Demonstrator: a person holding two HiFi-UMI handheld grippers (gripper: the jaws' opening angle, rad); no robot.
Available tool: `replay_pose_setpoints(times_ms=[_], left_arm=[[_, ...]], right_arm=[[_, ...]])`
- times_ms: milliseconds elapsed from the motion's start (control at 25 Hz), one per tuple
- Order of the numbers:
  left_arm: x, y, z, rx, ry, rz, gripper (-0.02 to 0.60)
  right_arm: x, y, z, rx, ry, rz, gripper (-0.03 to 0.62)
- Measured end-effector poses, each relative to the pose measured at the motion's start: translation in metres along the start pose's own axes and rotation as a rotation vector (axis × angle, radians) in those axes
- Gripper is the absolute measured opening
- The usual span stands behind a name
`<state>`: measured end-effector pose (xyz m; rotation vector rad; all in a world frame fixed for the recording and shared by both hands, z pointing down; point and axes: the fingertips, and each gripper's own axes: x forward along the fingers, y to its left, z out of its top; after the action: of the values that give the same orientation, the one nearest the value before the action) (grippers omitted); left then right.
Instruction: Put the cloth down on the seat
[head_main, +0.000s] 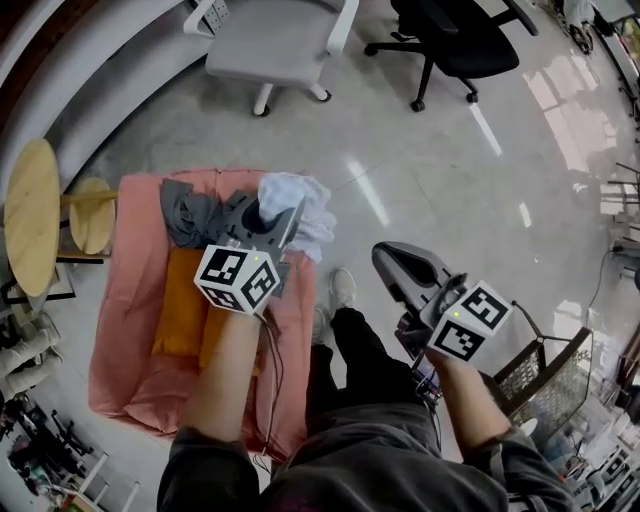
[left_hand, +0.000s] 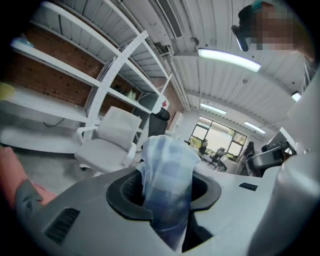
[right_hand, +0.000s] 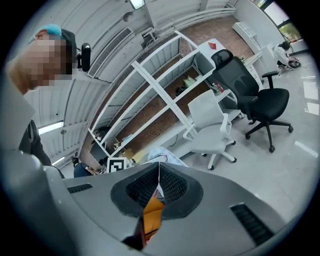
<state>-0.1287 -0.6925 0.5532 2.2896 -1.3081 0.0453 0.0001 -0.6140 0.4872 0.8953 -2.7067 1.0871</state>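
Ahead of you on the left is the pink seat (head_main: 130, 330). A grey cloth (head_main: 190, 215) is crumpled at its far end and an orange cloth (head_main: 180, 300) lies flat in the middle, so part of the seat is already covered. Two round wooden tables (head_main: 30, 215) stand just beside its left edge. A white chair (head_main: 275, 40) and a black chair (head_main: 465, 40) stand well apart on the floor beyond.

The checked cloth (head_main: 298, 205) is at the seat's far right corner, bunched at the tips of your left gripper (head_main: 278, 228). In the left gripper view the cloth (left_hand: 167, 162) runs lengthwise out along the jaws and fans at its free end. From above, I cannot tell whether it rests on the seat or hangs just over it.

Your left forearm reaches forward over the seat's right side, and its jaws are clamped on the cloth. Your right gripper (head_main: 385, 258) is held over the floor beside your legs, pointing forward. Its jaws are closed tip to tip (right_hand: 159, 172) and appear to hold nothing.
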Motion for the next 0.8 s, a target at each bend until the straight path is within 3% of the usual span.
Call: replay_pose_setpoints(times_ms=[320,480,560,680,800], left_arm=[[-0.033,0.113,-0.050,-0.005,0.104,0.242,0.210],[-0.049,0.138,-0.072,-0.013,0.167,0.347,0.352],[-0.060,0.142,-0.075,-0.003,0.166,0.394,0.378],[-0.076,0.144,-0.069,-0.001,0.135,0.435,0.393],[-0.084,0.137,-0.060,-0.008,0.105,0.404,0.391]], right_arm=[[0.048,0.012,-0.030,0.000,0.087,0.043,0.015],[0.062,0.012,-0.036,0.001,0.110,0.046,0.015],[0.066,0.016,-0.038,0.000,0.117,0.053,0.015],[0.070,0.023,-0.039,-0.001,0.121,0.065,0.015],[0.074,0.029,-0.039,-0.003,0.118,0.075,0.015]])
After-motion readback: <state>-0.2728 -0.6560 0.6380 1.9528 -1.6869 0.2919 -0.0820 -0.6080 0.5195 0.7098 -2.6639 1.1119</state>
